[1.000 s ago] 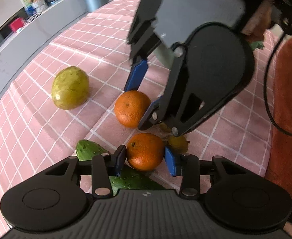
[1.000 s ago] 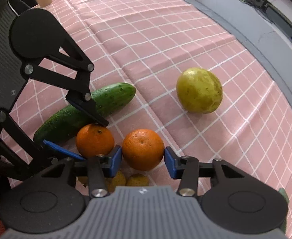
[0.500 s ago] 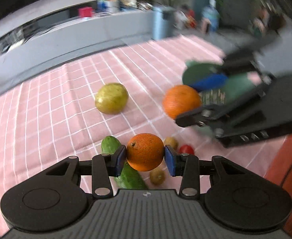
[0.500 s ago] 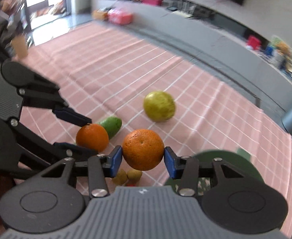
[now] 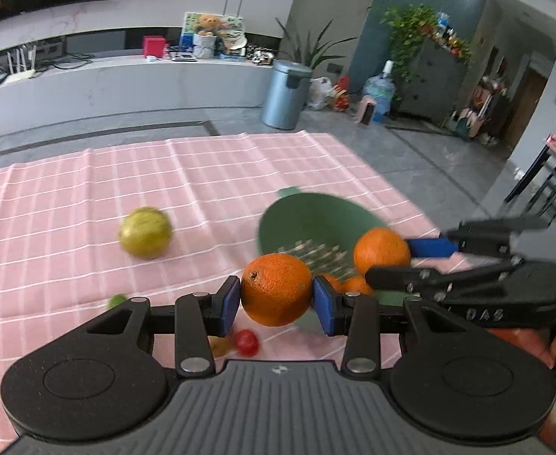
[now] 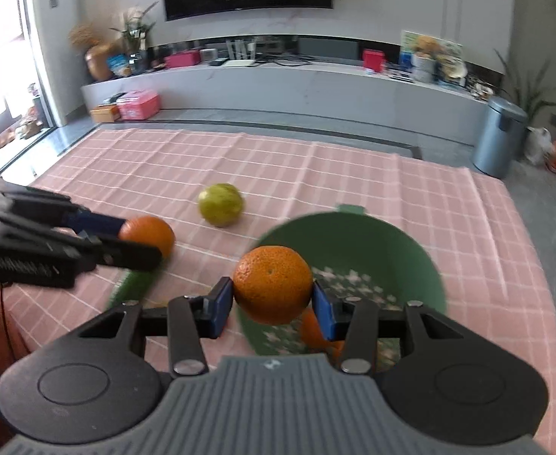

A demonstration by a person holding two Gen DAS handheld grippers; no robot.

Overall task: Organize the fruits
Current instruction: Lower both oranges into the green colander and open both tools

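The left gripper is clamped on a round orange mandarin, its blue pads pressed against the fruit's two sides, holding it up above the pink checked tablecloth. The right gripper pinches a second orange mandarin the same way, and this one hangs over the near left rim of the green perforated plastic colander bowl. Inside that bowl, low behind the right gripper's fingers, more orange fruit shows, partly hidden. In the left wrist view the bowl lies to the right, with the right gripper reaching in over it from the right edge. A round yellow-green fruit sits alone on the cloth, farther out and to the left of the bowl. Close under the left gripper lie a small red cherry tomato and the tip of a dark green cucumber.
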